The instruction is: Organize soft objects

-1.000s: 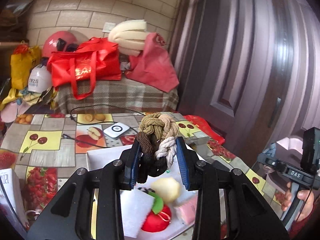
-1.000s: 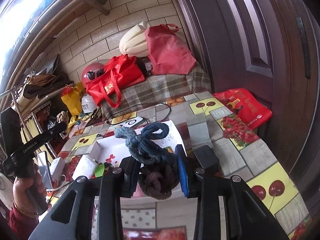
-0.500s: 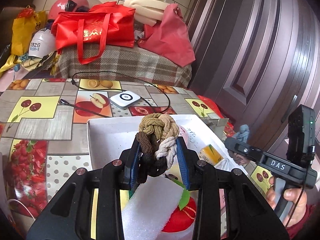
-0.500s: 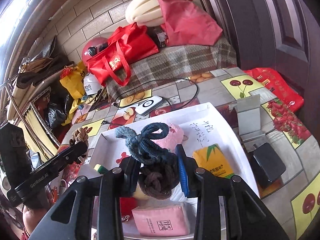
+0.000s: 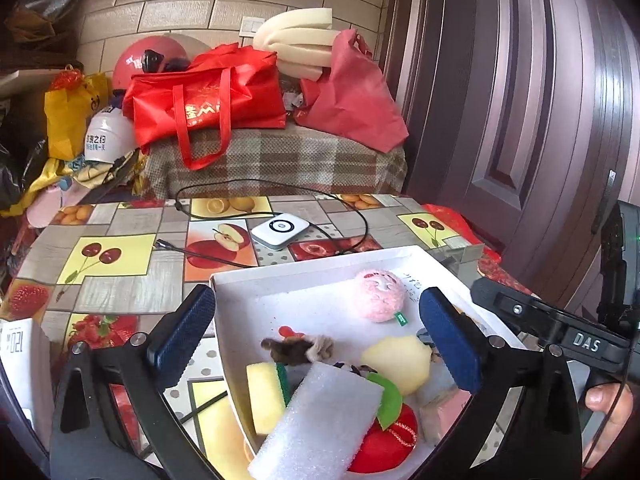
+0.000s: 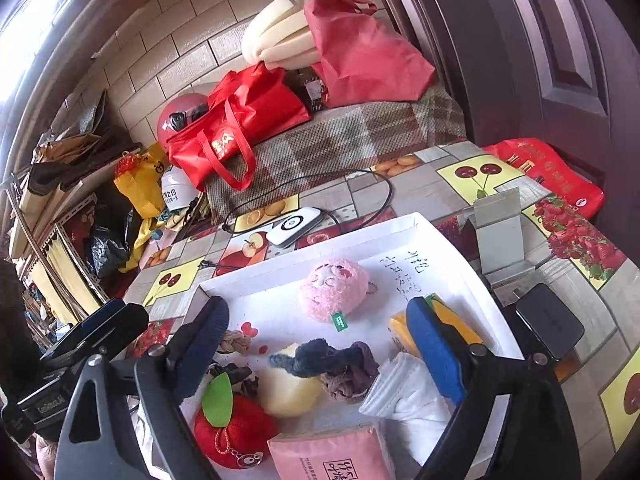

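Two grippers are held over the white tray [image 5: 304, 276], fingers spread apart and clamping nothing. Below the left gripper [image 5: 316, 336], at 6 o'clock, a brown-and-cream knotted rope [image 5: 298, 350] is seen lying; below the right gripper [image 6: 316, 338], a blue-and-brown knotted rope [image 6: 332, 364] rests.

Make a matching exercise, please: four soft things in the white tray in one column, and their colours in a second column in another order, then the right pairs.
Things
1. round plush toy
2. stuffed apple
3. foam block
4. knotted scrunchie beside the pear

Colours
A. dark blue
B. white
C. pink
D. red with a green leaf

All lie in the white tray.

Pairs: 1-C, 2-D, 3-B, 4-A
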Motion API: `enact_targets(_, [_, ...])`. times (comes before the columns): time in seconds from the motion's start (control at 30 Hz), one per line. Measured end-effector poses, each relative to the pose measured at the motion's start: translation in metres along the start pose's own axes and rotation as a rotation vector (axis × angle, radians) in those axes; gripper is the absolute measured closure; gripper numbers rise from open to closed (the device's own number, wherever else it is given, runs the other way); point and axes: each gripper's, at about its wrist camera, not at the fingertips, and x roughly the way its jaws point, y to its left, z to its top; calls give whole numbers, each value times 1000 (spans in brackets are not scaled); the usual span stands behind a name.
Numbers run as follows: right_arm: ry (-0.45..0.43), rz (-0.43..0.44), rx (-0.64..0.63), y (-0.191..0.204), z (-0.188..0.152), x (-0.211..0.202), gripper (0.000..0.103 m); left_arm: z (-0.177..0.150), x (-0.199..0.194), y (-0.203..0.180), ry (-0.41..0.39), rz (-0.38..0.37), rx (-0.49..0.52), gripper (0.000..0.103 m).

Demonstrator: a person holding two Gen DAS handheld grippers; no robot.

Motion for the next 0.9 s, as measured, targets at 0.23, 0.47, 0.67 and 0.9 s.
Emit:
enact_targets(0.23, [-160, -66, -15, 0, -5, -50, 0, 9, -25, -7, -75, 41, 17, 0])
enact_targets(0.47, [-257, -178, 13, -8, -17, -99, 0, 18, -57, -41, -122, 175, 131, 0])
enact_targets(0.67, [-311, -219, 10, -19, -23, -134, 0, 10, -89, -62, -131, 290, 78, 0])
enact_targets(0.9, [-311, -281, 16, -23, -30, -171, 0, -8, -125, -84, -116, 289, 89, 0])
